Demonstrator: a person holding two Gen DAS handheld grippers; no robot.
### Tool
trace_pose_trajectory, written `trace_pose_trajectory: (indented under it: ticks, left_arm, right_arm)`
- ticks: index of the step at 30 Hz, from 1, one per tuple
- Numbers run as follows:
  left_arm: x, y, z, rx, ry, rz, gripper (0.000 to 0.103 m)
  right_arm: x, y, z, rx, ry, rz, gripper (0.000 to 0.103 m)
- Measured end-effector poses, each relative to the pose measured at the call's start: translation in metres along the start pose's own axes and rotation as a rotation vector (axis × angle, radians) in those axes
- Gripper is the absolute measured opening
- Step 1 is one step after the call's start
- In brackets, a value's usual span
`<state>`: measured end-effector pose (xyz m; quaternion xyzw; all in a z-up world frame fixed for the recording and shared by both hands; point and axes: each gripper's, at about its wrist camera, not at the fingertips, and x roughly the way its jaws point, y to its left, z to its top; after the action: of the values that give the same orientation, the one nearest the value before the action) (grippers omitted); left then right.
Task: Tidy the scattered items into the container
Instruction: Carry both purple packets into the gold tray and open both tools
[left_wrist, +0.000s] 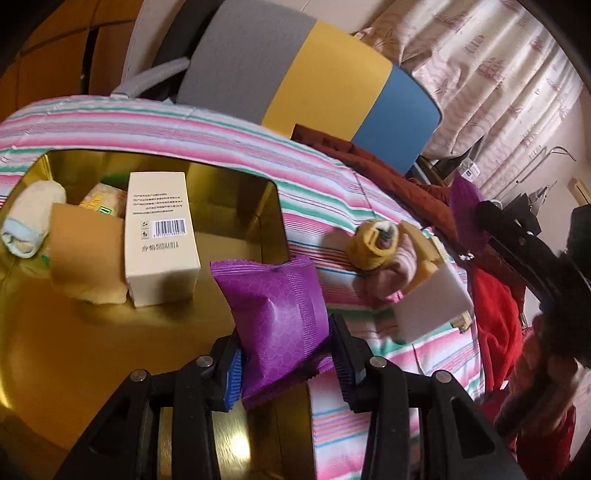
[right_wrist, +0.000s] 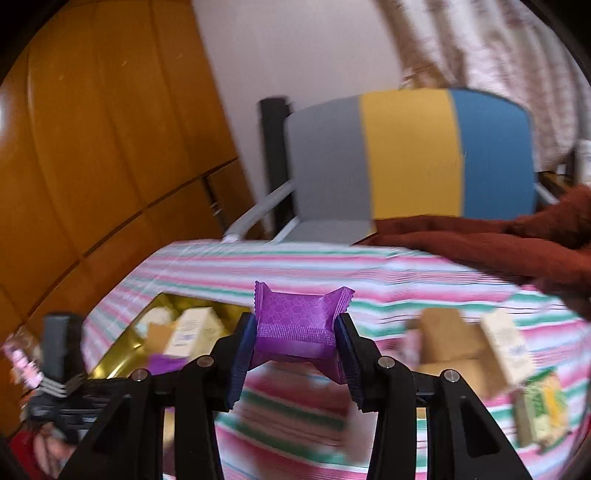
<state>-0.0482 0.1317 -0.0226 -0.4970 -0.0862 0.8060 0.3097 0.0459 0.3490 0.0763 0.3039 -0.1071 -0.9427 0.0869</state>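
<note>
A purple snack packet (left_wrist: 275, 317) is pinched between the blue pads of the left gripper (left_wrist: 284, 354), hanging over the near right rim of the gold container (left_wrist: 55, 350). That container sits on a table under a pink, green and white striped cloth (left_wrist: 325, 184), towards its left edge. Inside it stand a cream box with a barcode (left_wrist: 159, 240), a brown card box (left_wrist: 83, 254) beside it, and a rolled pale towel (left_wrist: 31, 221) against the left wall.

The right gripper (right_wrist: 295, 347) clenches a second purple packet (right_wrist: 301, 325), held above the cloth.

On the cloth to the container's right lie a rolled yellow sock (left_wrist: 373, 243), a white box (left_wrist: 432, 306) and other small cartons, blurred. A dark red garment (left_wrist: 406, 177) covers the cloth's far right edge. A grey, yellow and blue chair (left_wrist: 314, 74) stands behind the table.
</note>
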Motion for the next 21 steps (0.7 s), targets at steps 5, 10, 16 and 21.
trace_pose_trajectory:
  ticks: [5, 10, 16, 21]
  left_arm:
    - [0.015, 0.011, 0.013, -0.016, 0.029, 0.019, 0.041]
    - [0.025, 0.02, 0.021, -0.025, 0.03, 0.044, 0.041]
    - [0.036, 0.025, 0.023, -0.044, 0.034, 0.003, 0.04]
    - [0.044, 0.036, 0.024, -0.11, 0.083, -0.003, 0.047]
  right_arm:
    - [0.048, 0.041, 0.004, -0.058, 0.085, 0.074, 0.045]
    - [0.092, 0.064, 0.005, -0.07, 0.154, 0.097, 0.045]
    - [0.137, 0.068, 0.002, -0.056, 0.239, 0.091, 0.045]
    - [0.157, 0.066, 0.0, -0.038, 0.271, 0.086, 0.046]
